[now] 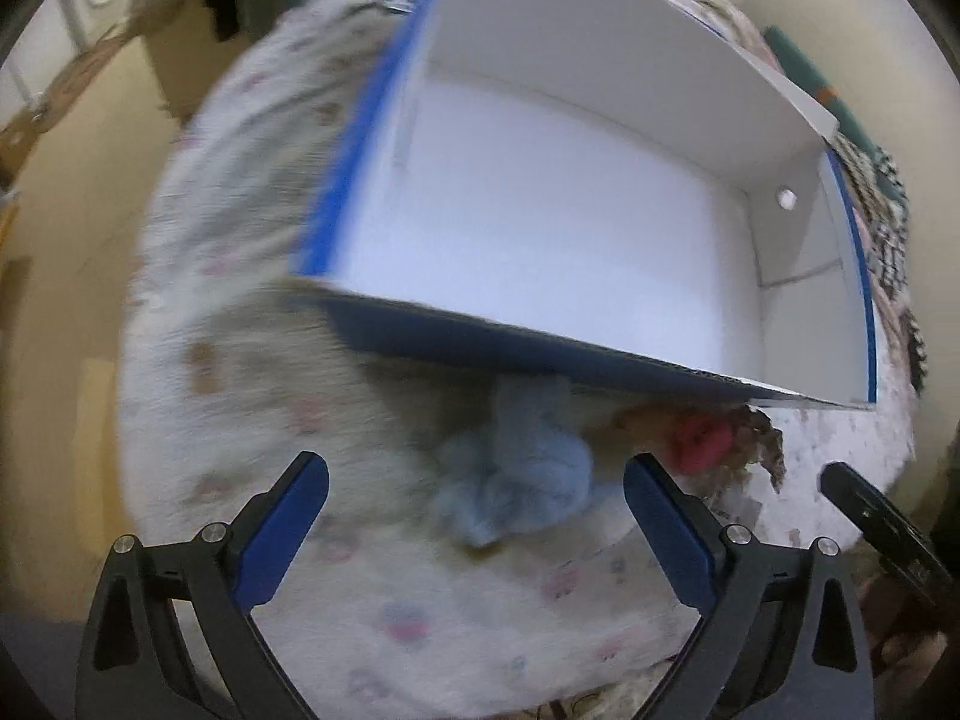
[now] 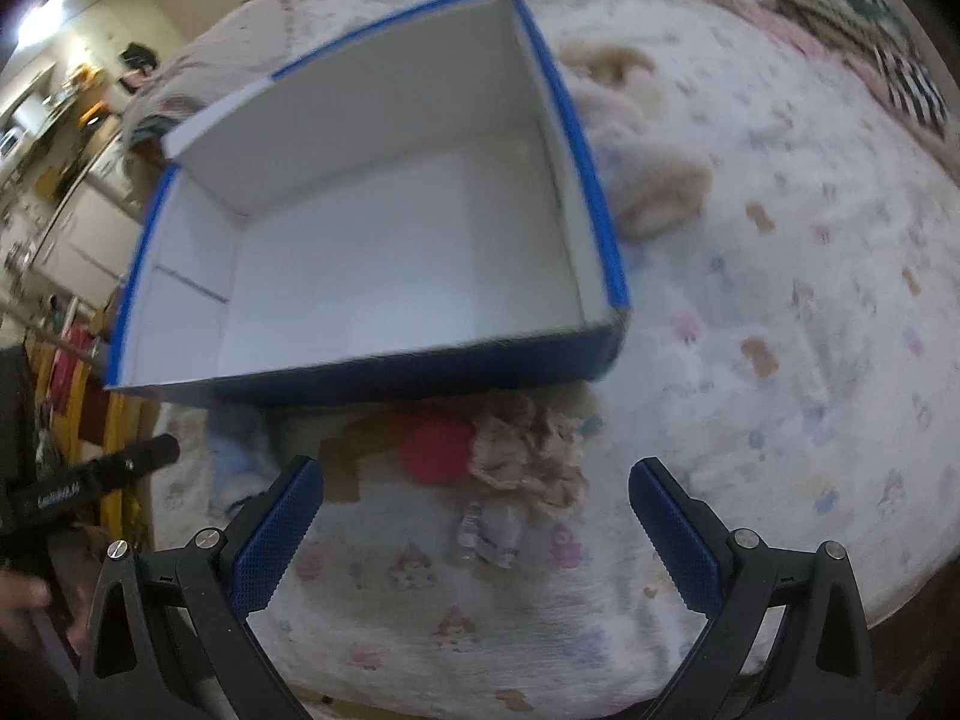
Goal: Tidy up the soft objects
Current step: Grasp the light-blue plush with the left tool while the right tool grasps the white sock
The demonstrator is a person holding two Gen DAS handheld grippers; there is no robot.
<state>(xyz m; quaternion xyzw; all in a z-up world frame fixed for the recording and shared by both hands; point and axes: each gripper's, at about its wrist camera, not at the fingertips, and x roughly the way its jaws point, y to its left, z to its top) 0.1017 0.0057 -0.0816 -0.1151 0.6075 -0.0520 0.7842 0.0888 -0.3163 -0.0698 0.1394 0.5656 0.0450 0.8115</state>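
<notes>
An open blue box with a white inside (image 1: 540,228) lies on a patterned white blanket (image 1: 240,360); it holds nothing that I can see. It also shows in the right wrist view (image 2: 384,228). A light blue soft toy (image 1: 516,492) lies in front of the box, between the fingers of my open left gripper (image 1: 477,504). A red soft toy (image 1: 696,441) and a beige frilly one (image 1: 762,450) lie to its right. In the right wrist view my right gripper (image 2: 477,504) is open and empty above the blanket, near the red toy (image 2: 435,441) and the beige frilly toy (image 2: 528,456).
A beige plush (image 2: 648,180) lies right of the box in the right wrist view. The light blue toy (image 2: 234,456) lies at the left. The other gripper's black body (image 2: 90,480) shows at the left, and in the left wrist view (image 1: 882,522) at the right. The blanket's (image 2: 780,360) edge drops off nearby.
</notes>
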